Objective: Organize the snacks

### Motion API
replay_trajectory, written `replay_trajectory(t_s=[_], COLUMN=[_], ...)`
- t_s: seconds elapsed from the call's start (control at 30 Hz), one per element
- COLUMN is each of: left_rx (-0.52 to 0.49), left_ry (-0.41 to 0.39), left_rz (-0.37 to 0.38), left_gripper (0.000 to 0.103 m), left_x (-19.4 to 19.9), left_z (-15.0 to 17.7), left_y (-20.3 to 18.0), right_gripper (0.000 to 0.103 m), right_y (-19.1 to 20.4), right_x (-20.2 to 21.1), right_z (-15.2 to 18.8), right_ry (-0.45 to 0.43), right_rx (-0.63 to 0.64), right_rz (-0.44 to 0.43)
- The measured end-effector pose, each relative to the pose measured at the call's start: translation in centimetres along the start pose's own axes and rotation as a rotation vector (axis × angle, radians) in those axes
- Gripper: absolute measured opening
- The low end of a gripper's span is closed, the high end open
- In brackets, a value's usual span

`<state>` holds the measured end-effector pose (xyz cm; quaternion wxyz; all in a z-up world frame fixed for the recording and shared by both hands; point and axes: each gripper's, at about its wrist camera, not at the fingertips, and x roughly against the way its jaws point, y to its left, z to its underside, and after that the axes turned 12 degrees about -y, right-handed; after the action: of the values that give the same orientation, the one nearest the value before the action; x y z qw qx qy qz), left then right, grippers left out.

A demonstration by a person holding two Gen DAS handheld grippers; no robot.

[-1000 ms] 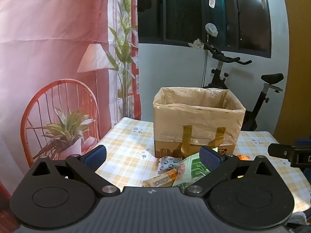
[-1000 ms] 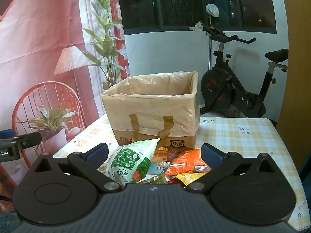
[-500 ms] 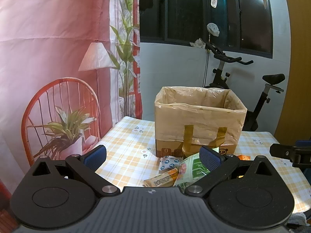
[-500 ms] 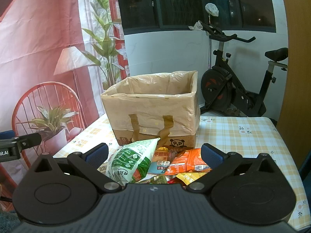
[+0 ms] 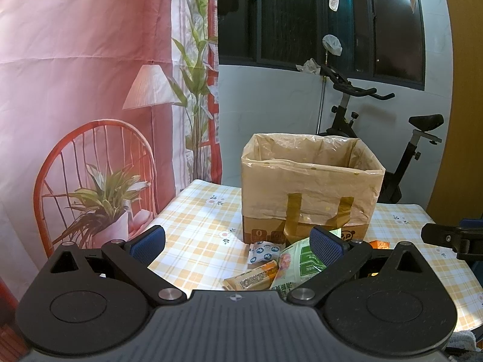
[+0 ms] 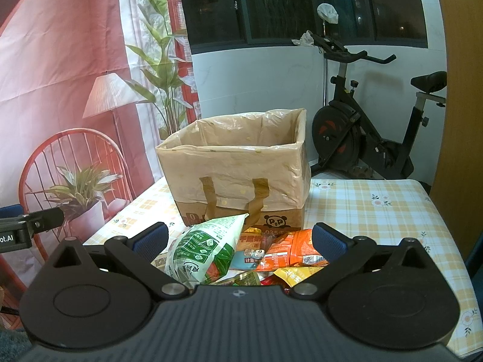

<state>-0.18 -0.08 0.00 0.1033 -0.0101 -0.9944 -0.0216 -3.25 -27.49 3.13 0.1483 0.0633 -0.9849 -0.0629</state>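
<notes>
A brown paper bag [image 5: 311, 187] [image 6: 238, 175] lined with plastic stands open on the checked table [image 5: 196, 226] [image 6: 371, 211]. A heap of snack packets lies in front of it: a green and white pouch [image 6: 202, 250] [image 5: 299, 265], orange packets [image 6: 289, 250], a yellow one [image 6: 297, 273], a tan bar [image 5: 252, 277] and a small white and blue packet [image 5: 262, 252]. My left gripper [image 5: 238, 242] is open above the heap's left side, holding nothing. My right gripper [image 6: 240, 238] is open over the heap, also holding nothing.
An exercise bike [image 6: 362, 138] stands behind the table at the right. A printed pink backdrop [image 5: 90, 90] with a chair and plants hangs on the left. The right gripper's tip [image 5: 446, 238] shows at the left wrist view's right edge.
Both grippers have barely moved; the left wrist view has shifted slightly. Nothing was taken hold of or let go.
</notes>
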Motion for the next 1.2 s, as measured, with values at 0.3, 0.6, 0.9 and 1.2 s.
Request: replay_trajectory(t_s=[0.3,0.6,0.9,1.2], left_rx=[0.0,0.001,0.001,0.001], left_ry=[0.0,0.001,0.001,0.001], left_rz=[0.001,0.001,0.001,0.001], left_gripper=[0.103,0.103,0.103,0.103], left_x=[0.0,0.0,-0.01,-0.02], left_z=[-0.02,-0.02,-0.04,-0.06], left_y=[0.07,0.09,0.09,0.08], right_gripper=[0.103,0.103,0.103,0.103], right_y=[-0.07,-0.06,-0.09,-0.1], right_x=[0.0,0.01,-0.03,-0.14], right_z=[-0.04,-0.09,-0.05,0.16], right_ry=[0.001,0.002,0.004,0.005], right_rx=[-0.003,-0.005,-0.006,-0.008], right_rz=[-0.001,-0.001,-0.002,-0.003])
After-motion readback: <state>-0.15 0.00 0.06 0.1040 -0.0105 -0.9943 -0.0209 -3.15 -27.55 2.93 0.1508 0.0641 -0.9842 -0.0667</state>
